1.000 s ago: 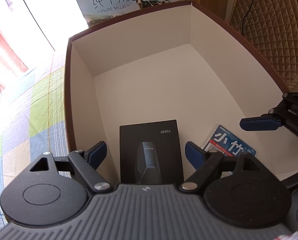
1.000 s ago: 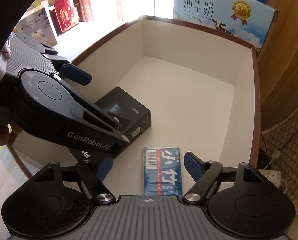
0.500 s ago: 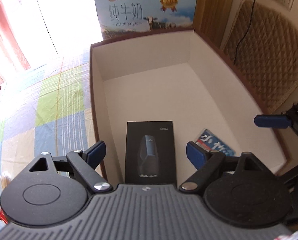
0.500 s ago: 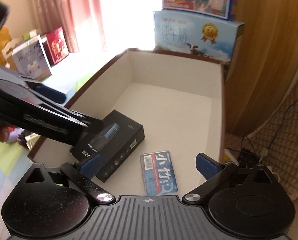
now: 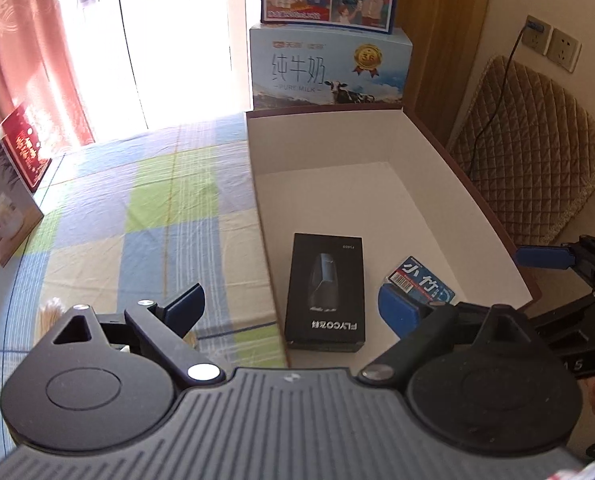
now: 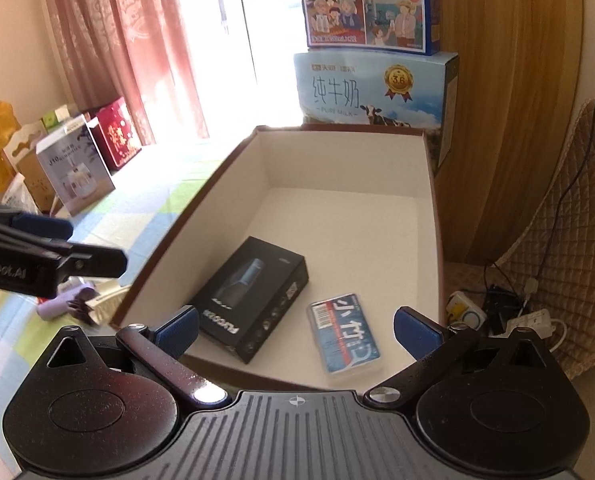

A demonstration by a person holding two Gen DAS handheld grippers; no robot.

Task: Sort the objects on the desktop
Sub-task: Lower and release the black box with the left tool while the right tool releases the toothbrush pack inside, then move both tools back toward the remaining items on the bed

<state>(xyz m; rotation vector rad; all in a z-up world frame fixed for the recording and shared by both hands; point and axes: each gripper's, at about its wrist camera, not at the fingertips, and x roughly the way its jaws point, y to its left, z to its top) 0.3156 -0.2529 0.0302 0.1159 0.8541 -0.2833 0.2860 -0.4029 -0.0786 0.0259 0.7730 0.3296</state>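
A large brown box with white inside (image 5: 449, 148) (image 6: 265, 160) stands on the checked tablecloth. In it lie a black shaver box (image 5: 326, 290) (image 6: 253, 296) and a small blue packet with white characters (image 5: 423, 282) (image 6: 343, 334). My left gripper (image 5: 291, 304) is open and empty, raised above the box's near left wall. My right gripper (image 6: 295, 330) is open and empty, raised above the box's near edge. A purple tube (image 6: 63, 302) and a pack of cotton swabs (image 5: 51, 312) lie on the cloth left of the box.
Milk cartons (image 5: 329, 68) stand stacked behind the box. Red and white gift boxes (image 6: 77, 160) stand at the far left of the table. A quilted chair (image 5: 529, 168) and a power strip (image 6: 533, 320) are to the right.
Both grippers have pulled up and back out of the box, open and empty. The black box and the blue packet stay lying on the box floor.
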